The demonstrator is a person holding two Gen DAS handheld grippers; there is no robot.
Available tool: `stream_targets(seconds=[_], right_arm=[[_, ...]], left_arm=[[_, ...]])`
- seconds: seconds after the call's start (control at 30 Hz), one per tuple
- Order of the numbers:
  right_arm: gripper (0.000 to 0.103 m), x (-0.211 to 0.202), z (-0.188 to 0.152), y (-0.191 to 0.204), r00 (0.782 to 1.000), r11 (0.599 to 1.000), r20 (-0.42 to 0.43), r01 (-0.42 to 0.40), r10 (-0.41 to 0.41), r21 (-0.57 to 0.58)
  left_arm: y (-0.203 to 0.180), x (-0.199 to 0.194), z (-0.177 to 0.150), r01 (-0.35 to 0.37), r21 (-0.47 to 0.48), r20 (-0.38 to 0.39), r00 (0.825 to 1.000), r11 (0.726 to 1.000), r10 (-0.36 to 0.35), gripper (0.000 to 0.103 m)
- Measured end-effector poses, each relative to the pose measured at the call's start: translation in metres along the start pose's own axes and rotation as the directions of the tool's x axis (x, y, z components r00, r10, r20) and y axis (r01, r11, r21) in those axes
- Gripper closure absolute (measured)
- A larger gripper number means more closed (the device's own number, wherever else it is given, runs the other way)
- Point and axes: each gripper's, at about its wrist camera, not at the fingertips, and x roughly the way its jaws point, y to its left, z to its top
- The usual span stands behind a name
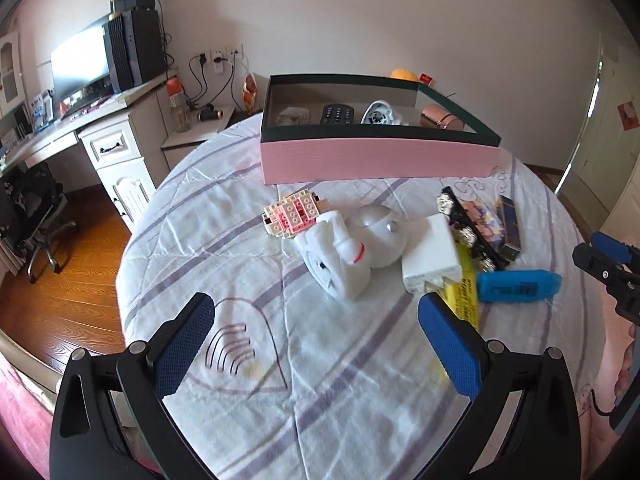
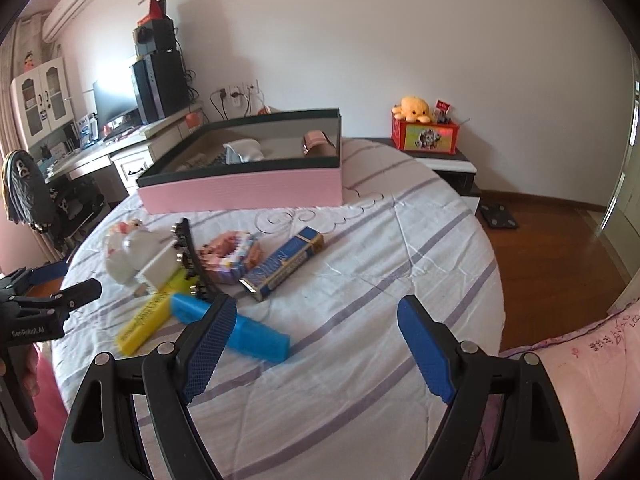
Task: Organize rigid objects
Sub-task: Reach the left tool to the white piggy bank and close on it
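A pink box point(image 1: 376, 156) with a dark rim stands at the back of the bed; it holds a remote point(image 1: 338, 114), a white object point(image 1: 380, 114) and a copper cylinder point(image 1: 440, 118). In front lie a pink-and-white brick model point(image 1: 294, 214), a white toy point(image 1: 348, 252), a white charger point(image 1: 430, 256), a yellow marker point(image 1: 468, 292), a blue marker point(image 1: 518, 286), a black comb-like piece point(image 1: 468, 232) and a dark blue box point(image 1: 508, 228). My left gripper point(image 1: 316, 344) is open and empty, short of the toy. My right gripper point(image 2: 316, 344) is open and empty, its left finger over the blue marker point(image 2: 256, 336).
The bed has a white quilt with purple stripes point(image 1: 320, 380). A desk point(image 1: 80, 128) with a monitor and computer tower stands to the left. A nightstand point(image 2: 436, 160) with a red box and yellow plush stands at the back right. Wooden floor point(image 2: 552, 248) surrounds the bed.
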Motion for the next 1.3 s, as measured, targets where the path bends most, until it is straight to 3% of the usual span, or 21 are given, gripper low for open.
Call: stream_targets(seconds=[0.33,0.43,0.53,0.67,0.7,0.93,1.17,1.3], right_arm=[[0.019,0.033,0.004,-0.002,0.999,1.0,-0.048,-0.019,0.019,0.001],[0.019,0.038,0.003,-0.001,0.998,1.0,-0.058,-0.025,0.025,-0.001],[0.019,0.041,0.005,0.0,0.998,1.0,-0.061,-0.027,0.027,-0.002],[0.019,0.041,0.006,0.001,0.998,1.0,-0.06,-0.025,0.025,-0.002],[0.019,0.04,0.006,0.001,0.998,1.0,-0.06,-0.024,0.024,-0.004],[0.019,0.045,0.008,0.007,0.997,1.0,-0.073,-0.021,0.02,-0.016],[0.019,0.06,0.016,0.018,0.993,0.999,-0.117,0.002,-0.007,-0.048],[0.019,0.073,0.021,0.029,0.988,0.997,-0.152,0.0,-0.011,-0.074]], left_arm=[[0.007,0.051,0.026,0.094,-0.042,-0.054,0.994,0.995,-0.096,0.0],[0.005,0.057,0.029,0.087,-0.036,-0.041,0.995,0.996,-0.089,0.003],[0.005,0.056,0.028,0.117,-0.036,-0.034,0.992,0.993,-0.118,0.014],[0.005,0.055,0.025,0.119,-0.025,-0.035,0.992,0.993,-0.12,0.056],[0.005,0.055,0.024,0.116,-0.017,-0.036,0.993,0.993,-0.117,0.058],[0.009,0.044,0.014,0.107,-0.009,-0.026,0.994,0.994,-0.108,0.059],[0.001,0.025,-0.004,-0.023,0.044,-0.025,0.999,0.999,0.024,0.059],[0.003,0.021,-0.008,-0.028,0.045,-0.027,0.999,0.999,0.029,0.058]])
